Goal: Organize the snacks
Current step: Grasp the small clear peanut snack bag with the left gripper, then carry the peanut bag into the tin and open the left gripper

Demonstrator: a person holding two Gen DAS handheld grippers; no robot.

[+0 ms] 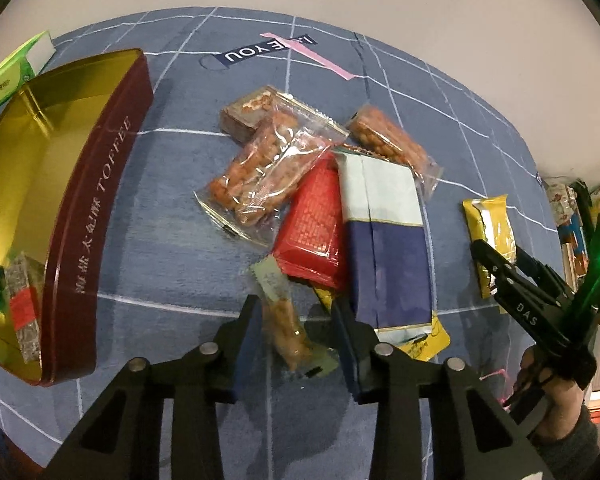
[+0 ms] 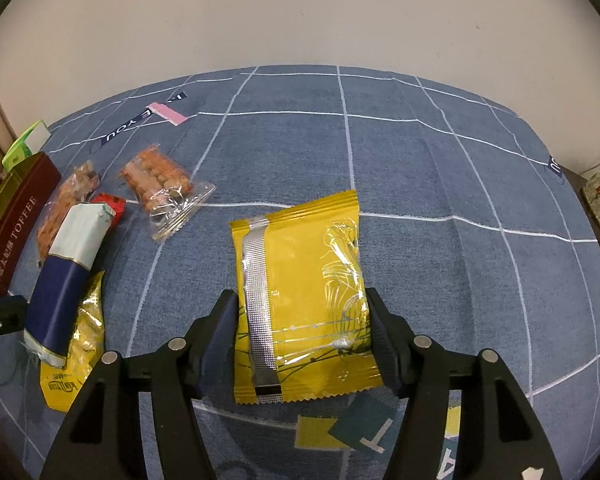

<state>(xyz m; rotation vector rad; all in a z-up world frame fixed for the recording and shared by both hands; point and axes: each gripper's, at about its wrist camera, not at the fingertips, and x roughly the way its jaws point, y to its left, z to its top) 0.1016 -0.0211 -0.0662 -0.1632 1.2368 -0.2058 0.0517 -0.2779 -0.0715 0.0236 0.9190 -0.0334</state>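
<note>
My left gripper (image 1: 296, 304) points down at the snack pile, open, with a small clear-wrapped bar (image 1: 286, 320) between its fingers. The left pad is against the bar and a gap shows on the right side. Just beyond lie a red packet (image 1: 316, 224), a white-and-navy packet (image 1: 384, 240) and clear-wrapped peanut bars (image 1: 256, 168). A maroon TOFFEE tin (image 1: 100, 200) with a gold inside stands open on the left and holds a few snacks. My right gripper (image 2: 300, 294) is open and straddles a yellow packet (image 2: 300, 300) lying flat on the cloth.
A blue checked cloth (image 2: 420, 184) covers the table. A green-and-white box (image 1: 12, 72) sits behind the tin. A pink strip (image 1: 308, 56) lies at the back. Cluttered shelves (image 1: 576, 232) stand past the right edge. A person's hand (image 1: 560, 412) holds the right gripper.
</note>
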